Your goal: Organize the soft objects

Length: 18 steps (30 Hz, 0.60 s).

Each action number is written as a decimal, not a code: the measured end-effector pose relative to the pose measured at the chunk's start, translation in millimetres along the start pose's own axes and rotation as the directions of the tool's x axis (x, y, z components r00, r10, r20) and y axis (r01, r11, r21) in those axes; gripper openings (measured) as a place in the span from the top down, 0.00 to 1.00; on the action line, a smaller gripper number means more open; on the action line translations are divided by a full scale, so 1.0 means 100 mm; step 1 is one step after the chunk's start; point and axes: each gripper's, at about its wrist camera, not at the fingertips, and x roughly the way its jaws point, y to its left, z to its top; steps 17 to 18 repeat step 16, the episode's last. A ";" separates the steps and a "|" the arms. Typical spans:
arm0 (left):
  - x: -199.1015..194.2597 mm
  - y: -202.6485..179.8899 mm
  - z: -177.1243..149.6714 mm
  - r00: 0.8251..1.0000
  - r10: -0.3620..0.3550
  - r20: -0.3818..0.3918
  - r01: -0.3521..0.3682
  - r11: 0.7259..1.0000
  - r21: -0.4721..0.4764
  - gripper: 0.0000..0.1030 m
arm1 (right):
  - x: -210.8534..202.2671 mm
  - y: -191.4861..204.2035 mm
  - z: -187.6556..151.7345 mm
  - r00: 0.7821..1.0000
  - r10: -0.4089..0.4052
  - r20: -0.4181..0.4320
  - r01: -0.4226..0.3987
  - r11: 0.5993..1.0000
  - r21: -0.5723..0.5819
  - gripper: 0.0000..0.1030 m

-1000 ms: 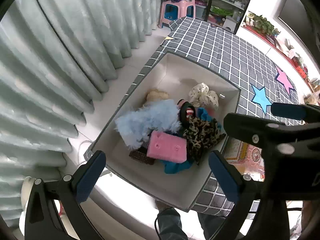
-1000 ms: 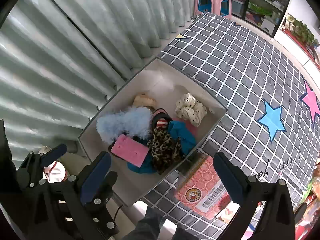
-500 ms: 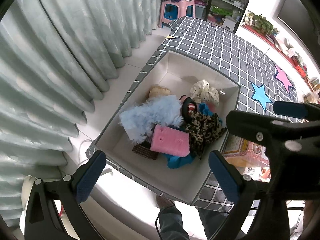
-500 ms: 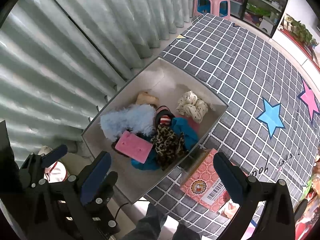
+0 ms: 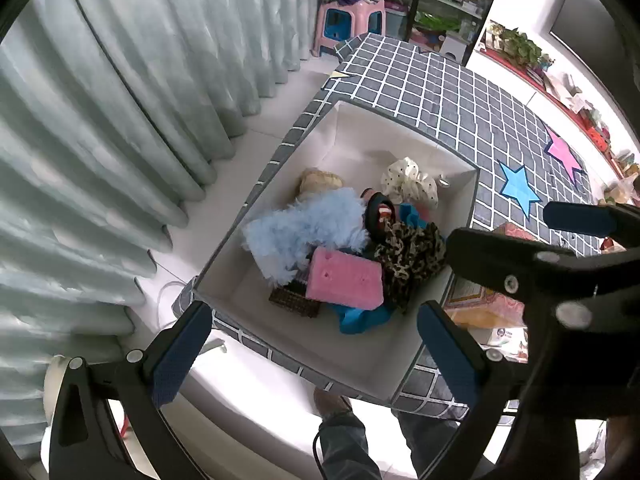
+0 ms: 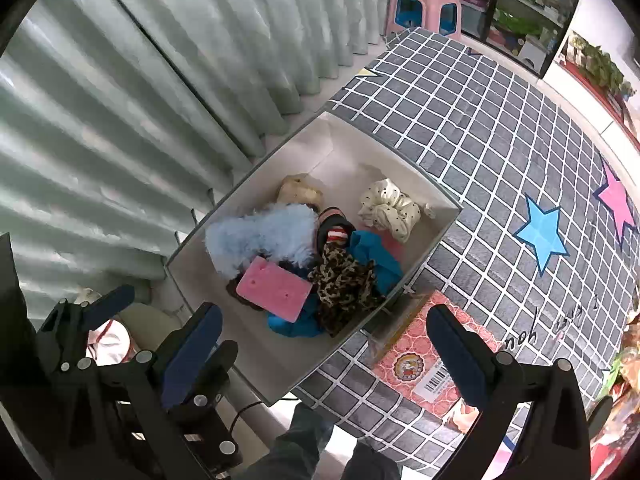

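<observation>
A white-lined box [image 5: 372, 128] [image 6: 352, 144] sits at the near left corner of the checked table. It holds a pink sponge [image 5: 344, 279] [image 6: 274, 288], a fluffy light-blue piece [image 5: 304, 232] [image 6: 260, 236], a leopard-print cloth [image 5: 412, 252] [image 6: 344, 276], a blue cloth [image 5: 360, 318] [image 6: 376, 256], a dotted white scrunchie [image 5: 408, 184] [image 6: 388, 206] and a tan plush [image 5: 320, 180] [image 6: 298, 192]. My left gripper [image 5: 316, 352] is open and empty, held high over the box's near side. My right gripper [image 6: 324, 354] is open and empty, above the box's near right corner.
The grey checked tablecloth [image 6: 500, 128] carries a blue star [image 6: 542, 234] and a pink star [image 6: 618, 204]. A pink patterned packet [image 6: 424, 356] lies beside the box. Pale curtains [image 5: 120, 120] hang at the left. A pink stool [image 5: 348, 20] and shelves stand behind the table.
Both grippers have drawn back and up a little from the box, so it looks smaller and farther. Both stay open. The things in the box have not moved.
</observation>
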 end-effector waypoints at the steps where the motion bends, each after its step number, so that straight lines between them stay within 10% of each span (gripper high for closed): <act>1: 0.00 0.01 0.00 1.000 -0.001 -0.001 0.001 1.000 -0.001 0.01 | 0.01 0.02 0.00 1.000 -0.005 0.000 0.005 1.000 -0.004 0.00; 18: -0.02 0.19 -0.08 0.998 -0.067 0.014 0.067 0.998 -0.003 0.00 | 0.11 0.18 -0.03 0.998 -0.061 -0.010 0.061 0.997 -0.042 0.00</act>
